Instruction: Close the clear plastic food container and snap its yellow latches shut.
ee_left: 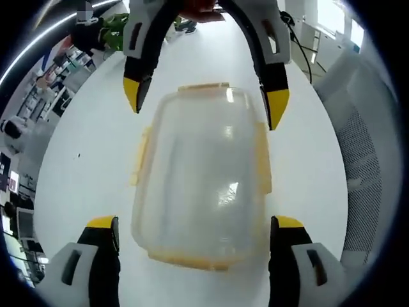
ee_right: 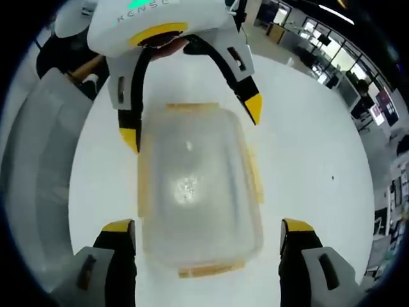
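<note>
The clear container (ee_left: 201, 179) sits on the white desk (ee_left: 83, 160), seemingly lidded, between both grippers' released, wide-spread fingers (ee_left: 102, 246).

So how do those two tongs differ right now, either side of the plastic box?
The left tongs approach one short end of the clear container; the right tongs approach the opposite end, facing them. Differences in look are hard to find: both are white-and-black with yellow tips, spread open, straddling the container on the white table.
</note>
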